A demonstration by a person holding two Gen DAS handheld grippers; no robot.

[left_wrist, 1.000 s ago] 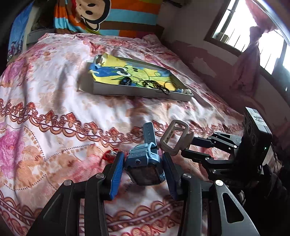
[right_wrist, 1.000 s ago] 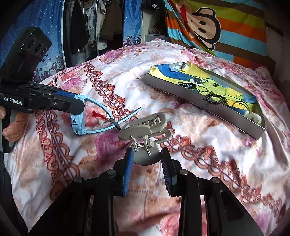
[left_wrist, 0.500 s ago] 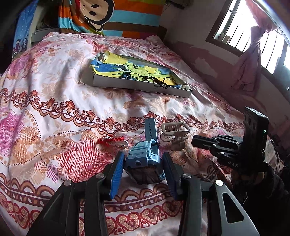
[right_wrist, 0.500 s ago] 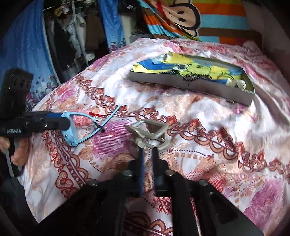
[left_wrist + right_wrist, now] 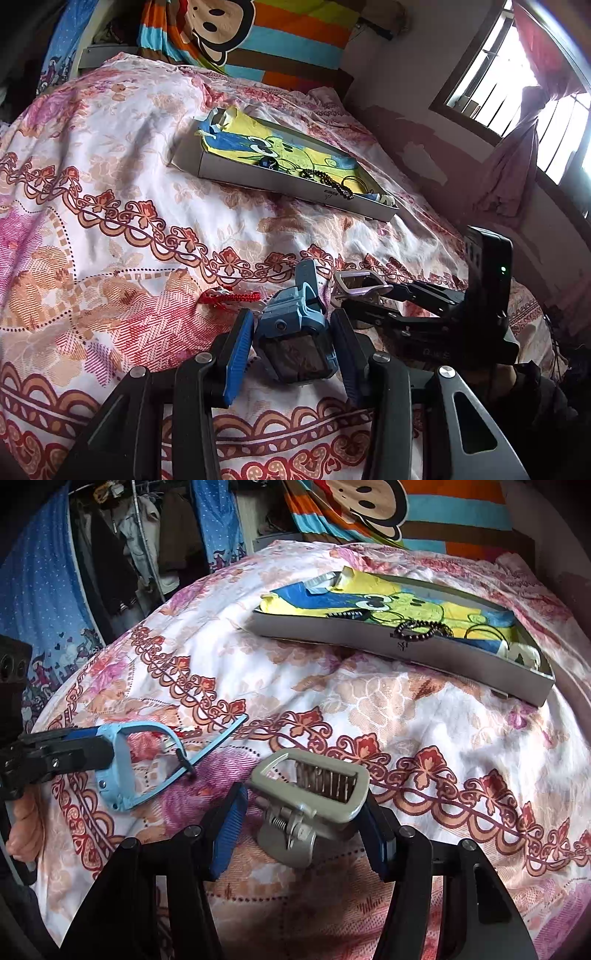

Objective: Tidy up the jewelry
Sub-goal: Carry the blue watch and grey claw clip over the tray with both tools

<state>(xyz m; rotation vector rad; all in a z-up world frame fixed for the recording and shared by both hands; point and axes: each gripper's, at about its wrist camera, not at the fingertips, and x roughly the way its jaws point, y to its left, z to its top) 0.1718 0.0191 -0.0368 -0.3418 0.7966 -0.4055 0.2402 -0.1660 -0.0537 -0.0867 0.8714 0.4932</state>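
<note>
My left gripper [image 5: 293,350] is shut on a blue watch [image 5: 295,341] and holds it low over the floral bedspread; the watch also shows from the side in the right wrist view [image 5: 118,768]. My right gripper [image 5: 303,834] has its jaws wide apart around a grey hair claw clip [image 5: 308,805], which lies tilted between the pads; the clip also shows in the left wrist view [image 5: 360,284]. A red cord bracelet [image 5: 229,297] lies on the bedspread left of the watch. The grey tray [image 5: 280,181] with a yellow-blue liner holds a dark bead bracelet [image 5: 421,629].
The tray [image 5: 406,653] lies farther up the bed, beyond both grippers. A striped monkey-print pillow [image 5: 236,33] is at the bed head. A window wall [image 5: 517,92] is on the right. Hanging clothes [image 5: 122,554] are at the far left.
My right gripper was shut with the clip ahead of it half a second ago; it has opened wide and now stands around the clip, low over the bedspread. The left gripper still holds the watch.
</note>
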